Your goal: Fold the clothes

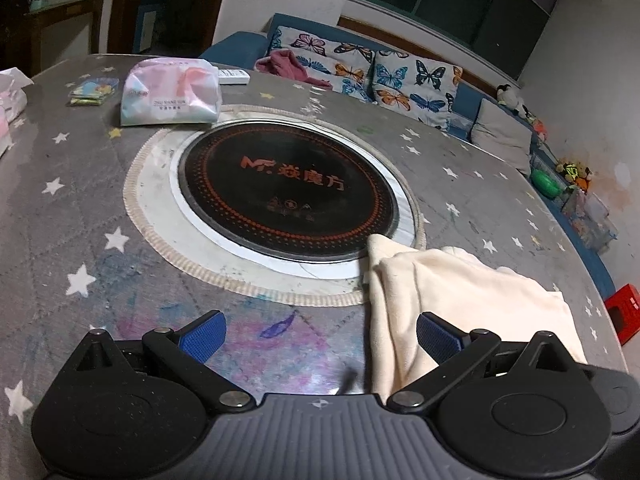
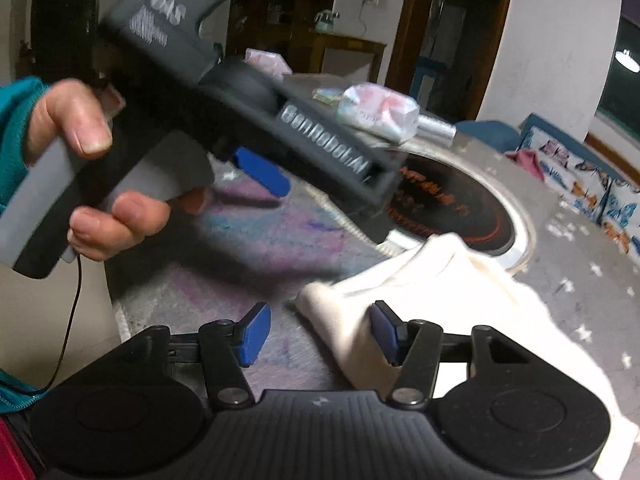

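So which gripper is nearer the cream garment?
Right, by a little. The right gripper hovers open over the cream garment's near corner; the left gripper is open beside its left edge, above the table.

The left gripper point(image 2: 264, 172) is smeared by motion blur; the cream garment point(image 2: 460, 300) runs off the picture's bottom edge.

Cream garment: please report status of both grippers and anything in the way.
Left gripper open, empty. Right gripper open, empty. Cream garment folded on table, corner over the hotplate rim. Nothing blocking.
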Motion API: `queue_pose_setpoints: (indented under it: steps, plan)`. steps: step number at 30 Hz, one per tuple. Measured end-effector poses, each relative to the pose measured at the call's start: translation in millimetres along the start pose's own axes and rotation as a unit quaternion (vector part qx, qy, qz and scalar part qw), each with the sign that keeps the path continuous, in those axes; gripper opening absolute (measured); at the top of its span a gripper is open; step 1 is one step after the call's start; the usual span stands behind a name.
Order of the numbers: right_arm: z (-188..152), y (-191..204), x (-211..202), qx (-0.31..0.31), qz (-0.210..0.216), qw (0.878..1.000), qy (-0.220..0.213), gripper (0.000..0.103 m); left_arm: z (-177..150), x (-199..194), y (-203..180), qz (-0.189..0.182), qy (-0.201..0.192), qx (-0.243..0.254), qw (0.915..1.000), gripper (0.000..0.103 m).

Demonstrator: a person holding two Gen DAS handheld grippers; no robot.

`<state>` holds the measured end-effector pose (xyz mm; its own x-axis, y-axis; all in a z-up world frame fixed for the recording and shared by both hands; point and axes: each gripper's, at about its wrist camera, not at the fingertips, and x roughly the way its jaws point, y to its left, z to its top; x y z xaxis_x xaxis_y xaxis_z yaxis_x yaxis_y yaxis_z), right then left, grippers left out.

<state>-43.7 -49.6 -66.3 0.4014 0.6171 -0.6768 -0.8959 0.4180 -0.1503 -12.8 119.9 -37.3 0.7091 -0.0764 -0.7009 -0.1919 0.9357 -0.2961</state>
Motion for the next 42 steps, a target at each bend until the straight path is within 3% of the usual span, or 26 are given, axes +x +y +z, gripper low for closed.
queue_pose_setpoints:
  steps: [7, 13, 21, 23, 25, 36, 42]
  plan:
    - [5.9, 0.7, -17.0, 0.003, 0.0, 1.0, -0.026, 0.049, 2.4, 0.9, -3.8, -0.009, 0.0, -0.005, 0.9999, 0.103]
    - [0.3, 10.7, -4.2, -0.024, -0.005, 1.0, -0.002, 0.047, 4.7, 2.8, -8.2, -0.025, 0.006, -0.013, 0.9996, 0.103]
    - [5.7, 12.1, 2.8, -0.039, -0.033, 0.999, -0.003, 0.029, 9.0, 7.2, -7.4, -0.064, 0.022, -0.05, 0.9965, 0.103]
    - [4.4, 12.6, 1.0, -0.047, -0.042, 0.998, -0.008, 0.017, 9.2, 8.8, -5.7, -0.071, 0.027, -0.06, 0.9953, 0.103]
    - [5.7, 4.5, -5.9, -0.021, -0.034, 0.999, -0.018, 0.015, 9.4, 10.4, -3.5, -0.076, 0.032, -0.072, 0.994, 0.103]
    - [8.6, -37.3, -46.8, 0.103, 0.007, 0.992, -0.069, 0.011, 6.7, 31.4, -4.5, -0.152, 0.068, -0.166, 0.9721, 0.099]
    - [2.5, -46.4, -58.1, 0.116, 0.017, 0.99, -0.079, 0.011, -4.3, 44.1, -11.2, -0.199, 0.075, -0.204, 0.9557, 0.075]
